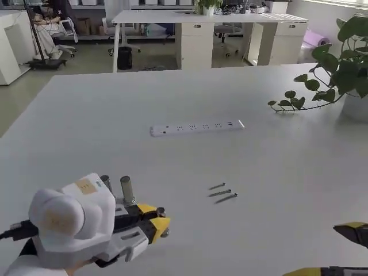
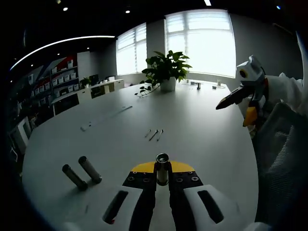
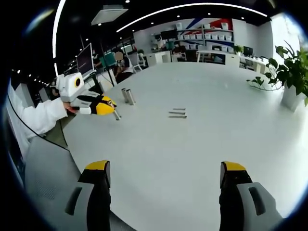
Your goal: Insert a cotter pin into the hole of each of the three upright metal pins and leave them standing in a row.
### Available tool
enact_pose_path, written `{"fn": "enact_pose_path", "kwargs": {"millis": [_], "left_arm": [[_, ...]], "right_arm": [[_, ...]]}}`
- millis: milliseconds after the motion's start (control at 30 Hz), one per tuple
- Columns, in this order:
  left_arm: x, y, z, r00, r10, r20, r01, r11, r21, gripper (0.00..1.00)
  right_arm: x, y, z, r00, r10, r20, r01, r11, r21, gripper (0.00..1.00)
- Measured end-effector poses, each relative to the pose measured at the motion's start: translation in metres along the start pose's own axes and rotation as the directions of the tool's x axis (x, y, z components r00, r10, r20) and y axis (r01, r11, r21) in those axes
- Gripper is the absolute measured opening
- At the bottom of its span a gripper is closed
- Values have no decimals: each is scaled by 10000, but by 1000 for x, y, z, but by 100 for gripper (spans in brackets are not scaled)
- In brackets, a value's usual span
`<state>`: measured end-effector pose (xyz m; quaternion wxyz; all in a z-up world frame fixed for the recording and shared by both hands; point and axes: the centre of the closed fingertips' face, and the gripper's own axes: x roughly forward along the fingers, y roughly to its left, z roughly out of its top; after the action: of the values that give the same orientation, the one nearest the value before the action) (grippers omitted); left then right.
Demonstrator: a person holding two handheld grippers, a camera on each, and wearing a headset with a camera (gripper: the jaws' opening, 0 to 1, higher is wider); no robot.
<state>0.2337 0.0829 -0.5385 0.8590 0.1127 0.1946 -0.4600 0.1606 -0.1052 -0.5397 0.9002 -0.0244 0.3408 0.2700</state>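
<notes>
"Pins first: where were they?"

"One metal pin (image 2: pixel 162 169) stood upright at the bottom centre of the left gripper view. It was pinched between the jaws of the left gripper (image 1: pixel 156 222), which were drawn narrow onto its shaft. The two other metal pins (image 1: pixel 125 190) stood upright on the table (image 1: pixel 276 172) just behind that gripper, at the lower left of the head view, near each other but not touching."

"Why hold it that way?"

"I judged that a grip on the shaft left the top end free and steady, so a cotter pin could be threaded through the hole. The hole itself I could not make out."

"And the cotter pins?"

"Three cotter pins (image 1: pixel 222 194) lay side by side on the table, right of centre in the head view, well apart from the held pin. None was inserted. They lay between the two grippers, which I took as handy for either."

"The other tool?"

"The right gripper (image 3: pixel 163 175) hung at the lower right edge of the head view, jaws spread wide and holding nothing, probably ready to fetch a cotter pin."

"Anything beyond?"

"A power strip (image 1: pixel 197 127) lay further up the table, and a plant (image 1: pixel 339 63) stood at the upper right."
</notes>
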Motion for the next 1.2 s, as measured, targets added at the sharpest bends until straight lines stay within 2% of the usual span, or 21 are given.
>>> {"fn": "enact_pose_path", "kwargs": {"millis": [100, 167, 300, 333, 467, 567, 733, 800, 867, 1033, 1200], "left_arm": [[4, -5, -6, 9997, -79, -229, 81, 9999, 72, 7], [5, -7, -7, 9998, -62, -212, 62, 10000, 3, 7], [9, -6, -12, 9991, 220, -352, -222, 9997, -44, 7], [10, -7, -14, 9988, 255, -412, -250, 9996, 112, 7], [12, -8, -16, 9987, 301, -401, -302, 9995, -24, 7], [15, -8, -21, 9976, 436, -545, -435, 9990, 39, 7], [17, -7, -23, 9974, 417, -585, -443, 9981, -430, 7], [17, -6, -24, 9971, 519, -561, -544, 9975, -441, 7], [16, -4, -25, 9963, 624, -584, -664, 9954, -690, 7], [16, -2, -30, 9932, 882, -754, -926, 9941, -572, 7], [16, -1, -29, 9913, 1097, -723, -1153, 9902, -783, 7]], "right_arm": [[0, 1, 0, 10000, 30, -8, -30, 10000, -22, 93], [0, 2, 0, 10000, 54, -17, -54, 10000, -31, 93], [0, 1, -2, 10000, 54, -55, -54, 10000, -6, 93], [0, 1, -3, 9999, 53, -90, -53, 10000, 9, 93], [0, 1, -3, 9999, 64, -123, -64, 10000, -20, 93], [1, 3, -2, 9998, 89, -150, -89, 10000, -29, 93], [3, 5, -1, 9997, 191, -159, -192, 9998, -82, 93], [4, 6, -1, 9996, 211, -170, -212, 9997, -84, 93], [5, 7, -1, 9996, 237, -183, -238, 9997, -72, 93], [6, 7, -2, 9995, 246, -222, -246, 9997, 6, 93], [4, 8, 0, 9996, 247, -144, -249, 9996, -106, 93]]}}
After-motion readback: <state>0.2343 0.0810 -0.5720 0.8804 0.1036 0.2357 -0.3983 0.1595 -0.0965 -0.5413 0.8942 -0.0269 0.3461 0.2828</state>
